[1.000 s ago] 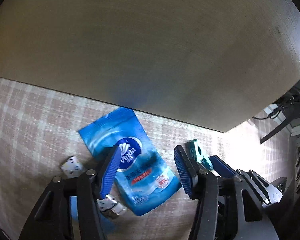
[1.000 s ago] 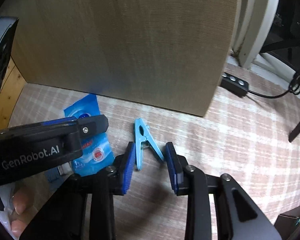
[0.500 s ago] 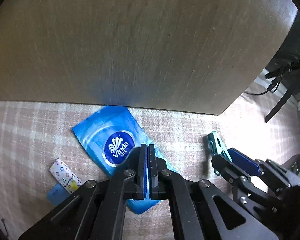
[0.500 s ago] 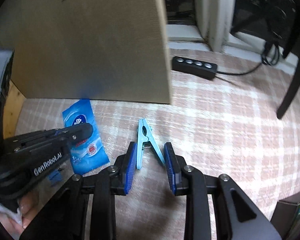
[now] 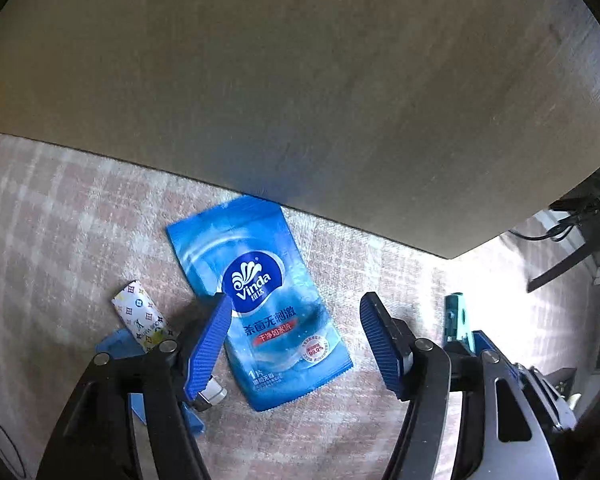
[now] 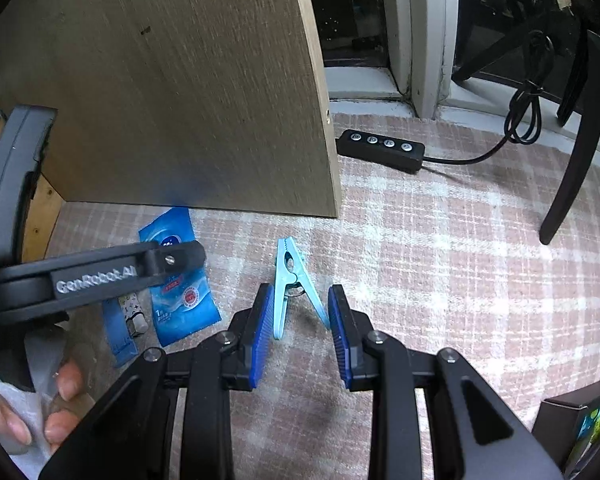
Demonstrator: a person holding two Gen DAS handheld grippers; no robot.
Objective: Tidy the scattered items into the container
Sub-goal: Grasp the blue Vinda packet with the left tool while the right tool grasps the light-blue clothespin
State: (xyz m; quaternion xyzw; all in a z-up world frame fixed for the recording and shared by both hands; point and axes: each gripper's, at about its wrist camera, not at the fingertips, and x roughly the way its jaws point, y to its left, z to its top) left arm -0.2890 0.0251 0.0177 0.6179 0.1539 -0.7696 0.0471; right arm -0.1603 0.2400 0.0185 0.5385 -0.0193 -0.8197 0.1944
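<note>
My left wrist camera is looking steeply down, close over the blue wipe packet [image 5: 260,304] lying just before the wooden panel [image 5: 300,92]. My right wrist camera is sitting farther back and to the right of that panel [image 6: 172,92], facing it obliquely. Both views are sharing the packet [image 6: 180,292] and the clothespin [image 6: 290,280].

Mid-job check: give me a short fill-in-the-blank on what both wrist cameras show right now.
1. The right tongs straddle a light blue ____.
2. The left tongs are ____ over the Vinda wipe packet.
3. The power strip on the carpet has ____ round buttons.
4. The wipe packet's far corner touches the ____ panel.

Missing words: clothespin; open; four; wooden
</note>
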